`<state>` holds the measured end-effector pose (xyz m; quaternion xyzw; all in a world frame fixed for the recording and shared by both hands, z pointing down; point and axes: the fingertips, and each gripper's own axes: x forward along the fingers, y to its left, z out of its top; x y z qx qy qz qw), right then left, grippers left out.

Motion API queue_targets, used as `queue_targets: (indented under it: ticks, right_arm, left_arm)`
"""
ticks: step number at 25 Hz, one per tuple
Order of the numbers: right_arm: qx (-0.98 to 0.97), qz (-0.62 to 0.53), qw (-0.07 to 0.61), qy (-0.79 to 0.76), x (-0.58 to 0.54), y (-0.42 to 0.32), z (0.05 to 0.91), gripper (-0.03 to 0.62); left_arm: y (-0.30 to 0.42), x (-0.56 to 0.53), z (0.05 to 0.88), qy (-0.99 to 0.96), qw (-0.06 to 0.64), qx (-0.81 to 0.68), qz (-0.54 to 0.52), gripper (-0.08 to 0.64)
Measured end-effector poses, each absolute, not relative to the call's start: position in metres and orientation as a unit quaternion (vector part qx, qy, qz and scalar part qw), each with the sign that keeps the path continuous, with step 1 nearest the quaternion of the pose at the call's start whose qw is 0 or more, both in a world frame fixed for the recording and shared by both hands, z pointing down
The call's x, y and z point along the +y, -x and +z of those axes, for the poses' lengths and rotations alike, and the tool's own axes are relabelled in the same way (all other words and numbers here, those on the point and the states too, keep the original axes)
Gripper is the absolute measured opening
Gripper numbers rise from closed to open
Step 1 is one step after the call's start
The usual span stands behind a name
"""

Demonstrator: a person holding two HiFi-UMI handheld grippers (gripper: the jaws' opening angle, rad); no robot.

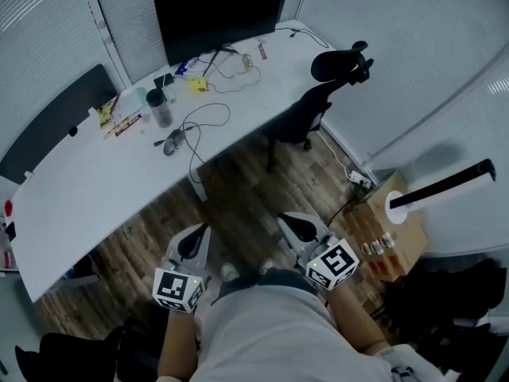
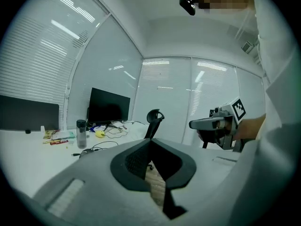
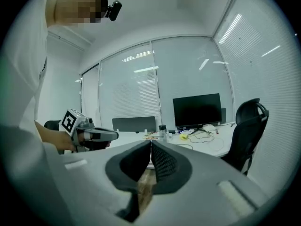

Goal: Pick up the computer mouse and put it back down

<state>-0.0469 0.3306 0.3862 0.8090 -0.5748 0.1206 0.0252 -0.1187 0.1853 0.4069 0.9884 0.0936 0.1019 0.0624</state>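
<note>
Mouse (image 1: 173,142) lies on the white counter (image 1: 79,189), well ahead of both tools and a little left of where the left tool points; neither tool touches it. Nearest, the left tool (image 1: 197,237) and right tool (image 1: 293,225) are held side by side at the person's waist, over the wood floor (image 1: 238,189), aimed roughly level toward the counter. Each has its jaws closed, with the pads meeting at the tips and nothing between them. Ahead of the tools comes the counter's edge, then the mouse with a black cable (image 1: 208,118) looping beside it. Beyond the mouse stands a dark bottle (image 1: 159,107), then a small yellow thing (image 1: 197,84), and farthest a black monitor (image 1: 219,14). A black chair (image 1: 318,94) stands ahead and right of the right tool, beside the counter.
</note>
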Motion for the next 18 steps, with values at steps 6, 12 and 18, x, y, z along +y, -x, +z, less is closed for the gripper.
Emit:
queue_targets:
  ticks: [6,12,18]
  right_arm:
    - [-0.564,0.126,0.031,-0.816,0.307,0.038,0.389,0.002]
    - [-0.558,0.127,0.022,-0.82,0.29,0.01,0.397,0.002]
    - [-0.572,0.125,0.017,-0.81,0.27,-0.053,0.408,0.002]
  left_arm:
    - [0.11,0.155,0.417,-0.988,0.064,0.095,0.107,0.008]
    - [0.087,0.135,0.426,-0.987,0.067,0.09,0.113,0.008]
    - [0.036,0.117,0.429,-0.988,0.049,0.079,0.12,0.009]
